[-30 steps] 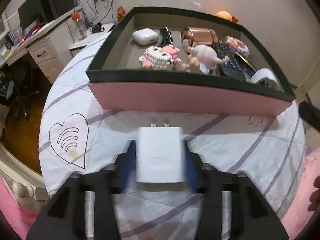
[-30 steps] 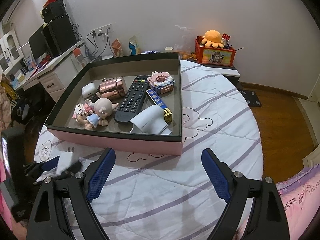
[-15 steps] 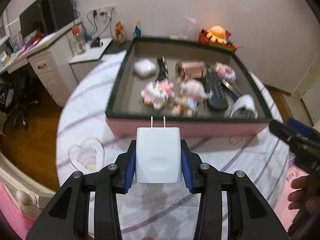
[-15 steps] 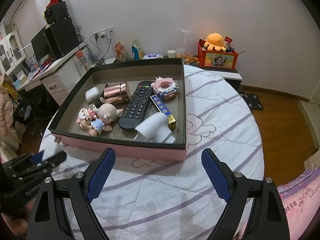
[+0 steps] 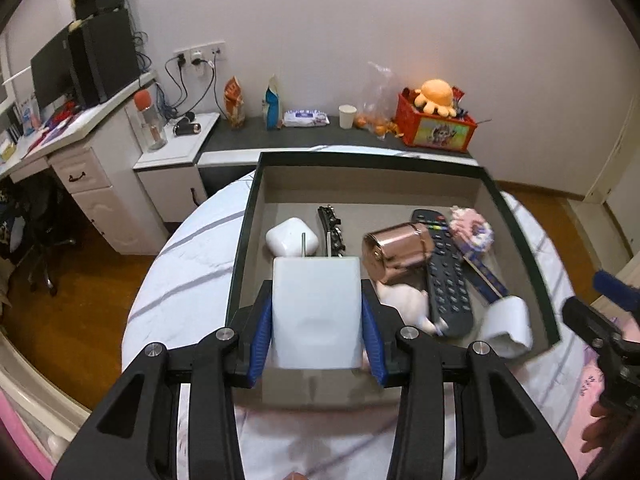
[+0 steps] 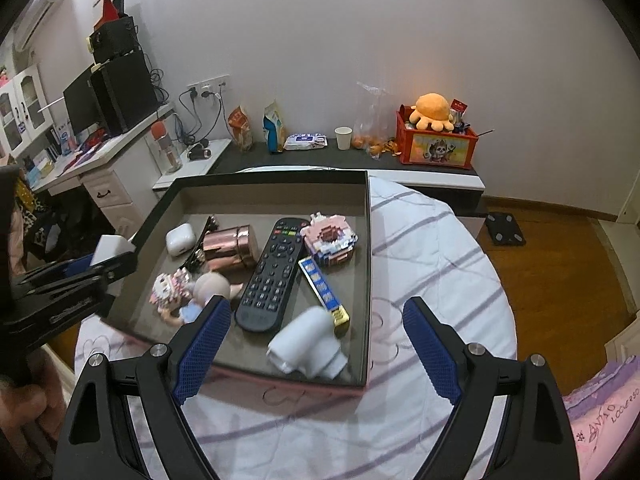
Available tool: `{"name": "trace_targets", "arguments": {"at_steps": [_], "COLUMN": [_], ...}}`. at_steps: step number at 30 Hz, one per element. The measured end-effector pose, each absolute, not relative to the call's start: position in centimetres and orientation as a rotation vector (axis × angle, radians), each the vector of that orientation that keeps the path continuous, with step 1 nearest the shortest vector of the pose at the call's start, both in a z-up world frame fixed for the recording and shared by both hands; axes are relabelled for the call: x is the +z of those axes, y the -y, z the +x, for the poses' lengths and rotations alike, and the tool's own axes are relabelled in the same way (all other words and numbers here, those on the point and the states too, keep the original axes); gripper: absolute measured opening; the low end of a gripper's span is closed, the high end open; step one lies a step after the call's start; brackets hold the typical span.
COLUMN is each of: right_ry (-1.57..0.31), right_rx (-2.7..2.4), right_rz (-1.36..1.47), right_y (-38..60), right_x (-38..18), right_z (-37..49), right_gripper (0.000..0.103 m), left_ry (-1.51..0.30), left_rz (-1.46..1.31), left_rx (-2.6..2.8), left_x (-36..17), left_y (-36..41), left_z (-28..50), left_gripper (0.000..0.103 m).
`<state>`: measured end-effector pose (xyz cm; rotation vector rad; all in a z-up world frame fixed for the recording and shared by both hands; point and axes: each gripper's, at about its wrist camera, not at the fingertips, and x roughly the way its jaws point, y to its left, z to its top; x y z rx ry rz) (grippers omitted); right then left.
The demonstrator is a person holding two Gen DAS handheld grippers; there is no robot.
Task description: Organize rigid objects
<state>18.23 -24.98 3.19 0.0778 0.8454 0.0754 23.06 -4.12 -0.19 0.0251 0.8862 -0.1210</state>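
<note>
A white, boxy plastic wall charger (image 5: pixel 316 312) with two metal prongs is pinched between the blue-padded fingers of the left gripper (image 5: pixel 316 320), prongs pointing forward, and is held above the near left part of a shallow, dark-rimmed rectangular box with pink outer walls (image 6: pixel 366 264). Inside the box are seen a white earbud case (image 5: pixel 291 236), a copper-coloured metal cup on its side (image 5: pixel 400 252), a long black remote control (image 6: pixel 270 276), a doll figurine (image 6: pixel 196 292) and a rolled white cloth (image 6: pixel 306 346). The box is set on a white quilt with purple stripes (image 6: pixel 432 264). The right gripper (image 6: pixel 316 348) is spread wide and empty, above the near edge of the box.
</note>
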Motion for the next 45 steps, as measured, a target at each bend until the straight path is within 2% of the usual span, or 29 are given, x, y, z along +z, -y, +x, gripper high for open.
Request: {"name": "trace_targets", "arguments": {"at_steps": [15,17,18,19,21,24,45], "right_ry": [-0.903,-0.906,-0.909,-0.91,-0.91,-0.901,-0.696], "right_rx": [0.053,0.053,0.052,0.052,0.051,0.052,0.082], "right_rz": [0.083,0.081,0.081,0.081,0.08,0.077,0.055], "right_y": [25.4,25.3,25.3,25.2,25.1,24.8,22.7], "right_x": [0.5,0.4,0.3,0.3,0.4,0.9,10.0], "right_z": [23.2,23.3,23.3,23.3,23.1,22.6,10.2], "right_gripper": [0.089,0.089,0.089,0.089,0.089,0.089,0.089], "left_ry": [-0.997,-0.997,-0.997,-0.993,-0.987,-0.94,-0.677], "left_rz": [0.07,0.069,0.063,0.05,0.038,0.06,0.024], "left_rx": [-0.139,-0.128,-0.123,-0.135,-0.153,-0.136,-0.046], "left_x": [-4.5,-4.6,-4.5,-4.5,-4.0,-2.9,7.5], "left_y": [5.7,5.7,5.5,5.5,5.5,5.7,1.8], "left_z": [30.2,30.3,30.2,30.2,29.7,28.3,10.7], "left_gripper": [0.042,0.053,0.074,0.084,0.087,0.102,0.103]}}
